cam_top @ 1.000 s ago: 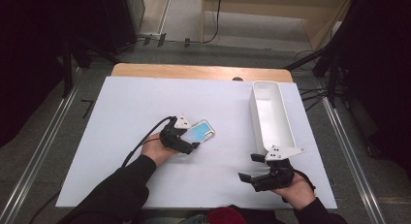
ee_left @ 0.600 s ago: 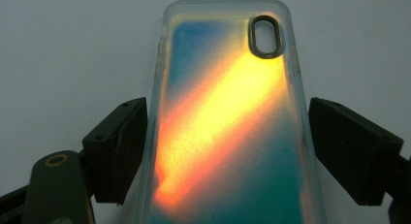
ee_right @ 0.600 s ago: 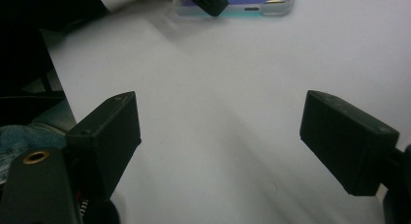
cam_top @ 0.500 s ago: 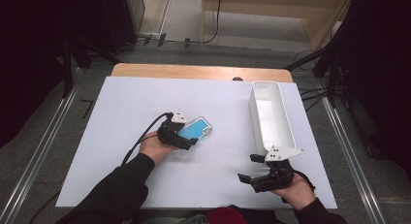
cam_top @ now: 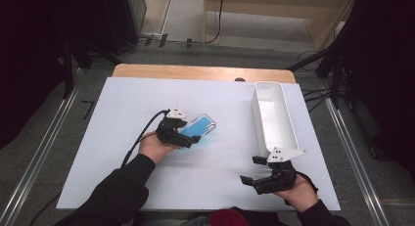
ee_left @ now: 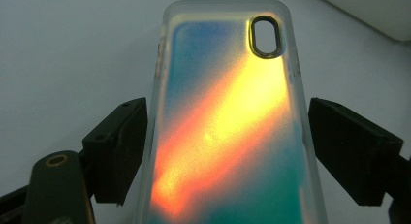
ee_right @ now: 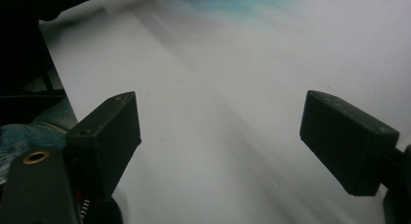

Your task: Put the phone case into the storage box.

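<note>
A clear phone case (cam_top: pixel 201 124) with a blue-to-orange shimmer lies lengthwise between the jaws of my left gripper (cam_top: pixel 190 136), left of the table's middle. In the left gripper view the case (ee_left: pixel 223 112) has its camera cutout at the far end, and both black pads (ee_left: pixel 118 146) press against its long edges, so my left gripper (ee_left: pixel 228 151) is shut on it. A bluish tint falls on the board beneath the case. My right gripper (cam_top: pixel 249 170) rests open near the front right of the table. Nothing sits between the jaws of that gripper (ee_right: pixel 220 136), just bare white board.
A long white bin (cam_top: pixel 260 119) stands along the right side of the white board (cam_top: pixel 220 96), just beyond my right gripper. Its corner (ee_left: pixel 378 10) shows far off in the left gripper view. A wooden table edge (cam_top: pixel 195 72) lies behind the board.
My left gripper has drifted slightly away from the person with the phone case in it. The right gripper has stayed still.
</note>
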`<action>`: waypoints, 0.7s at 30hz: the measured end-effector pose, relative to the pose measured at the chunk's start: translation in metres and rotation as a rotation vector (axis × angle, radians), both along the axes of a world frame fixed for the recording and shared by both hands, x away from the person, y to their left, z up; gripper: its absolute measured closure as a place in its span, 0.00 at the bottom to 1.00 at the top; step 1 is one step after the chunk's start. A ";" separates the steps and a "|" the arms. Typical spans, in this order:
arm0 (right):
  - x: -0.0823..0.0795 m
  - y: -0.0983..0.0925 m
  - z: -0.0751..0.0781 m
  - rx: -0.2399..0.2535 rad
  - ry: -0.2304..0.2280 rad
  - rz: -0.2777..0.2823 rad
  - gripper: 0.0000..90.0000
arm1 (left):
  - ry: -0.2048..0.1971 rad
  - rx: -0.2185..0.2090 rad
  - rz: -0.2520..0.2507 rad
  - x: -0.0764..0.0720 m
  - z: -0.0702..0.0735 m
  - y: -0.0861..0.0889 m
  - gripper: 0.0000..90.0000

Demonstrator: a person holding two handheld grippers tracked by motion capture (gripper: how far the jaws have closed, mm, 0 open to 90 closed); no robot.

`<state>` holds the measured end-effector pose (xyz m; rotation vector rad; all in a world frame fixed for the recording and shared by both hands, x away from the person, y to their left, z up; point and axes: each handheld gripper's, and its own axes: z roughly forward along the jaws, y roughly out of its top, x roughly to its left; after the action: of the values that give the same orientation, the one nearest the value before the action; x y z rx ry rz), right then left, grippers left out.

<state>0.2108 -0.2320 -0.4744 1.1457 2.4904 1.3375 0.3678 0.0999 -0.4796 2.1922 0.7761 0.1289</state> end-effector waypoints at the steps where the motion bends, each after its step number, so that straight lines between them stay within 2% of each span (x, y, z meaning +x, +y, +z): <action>1: 0.000 0.000 0.000 -0.003 0.001 -0.002 0.15 | 0.003 -0.002 0.001 0.000 0.001 0.001 0.19; 6: 0.001 -0.001 0.001 -0.004 0.001 -0.008 0.15 | 0.023 -0.022 0.011 -0.001 0.004 0.002 0.19; 7: 0.001 0.000 0.001 -0.003 0.003 -0.009 0.15 | 0.039 -0.038 0.012 -0.002 0.006 0.003 0.19; 12: 0.000 0.001 0.001 0.009 -0.010 -0.008 0.15 | 0.048 -0.062 0.012 -0.008 0.011 0.002 0.19; 14: -0.001 0.003 0.002 0.009 -0.022 -0.009 0.15 | 0.058 -0.083 0.024 -0.011 0.013 0.004 0.19; 16: -0.002 0.004 0.003 0.012 -0.013 -0.014 0.15 | 0.082 -0.104 0.035 -0.013 0.014 0.005 0.19; 19: -0.002 0.005 0.003 -0.003 -0.022 -0.016 0.15 | 0.090 -0.119 0.047 -0.016 0.016 0.008 0.19; 21: -0.002 0.006 0.003 0.006 -0.025 -0.015 0.15 | 0.097 -0.127 0.054 -0.018 0.018 0.010 0.19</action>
<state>0.2085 -0.2257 -0.4713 1.1385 2.4576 1.3475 0.3500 0.1103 -0.4615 2.0701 0.8738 0.0005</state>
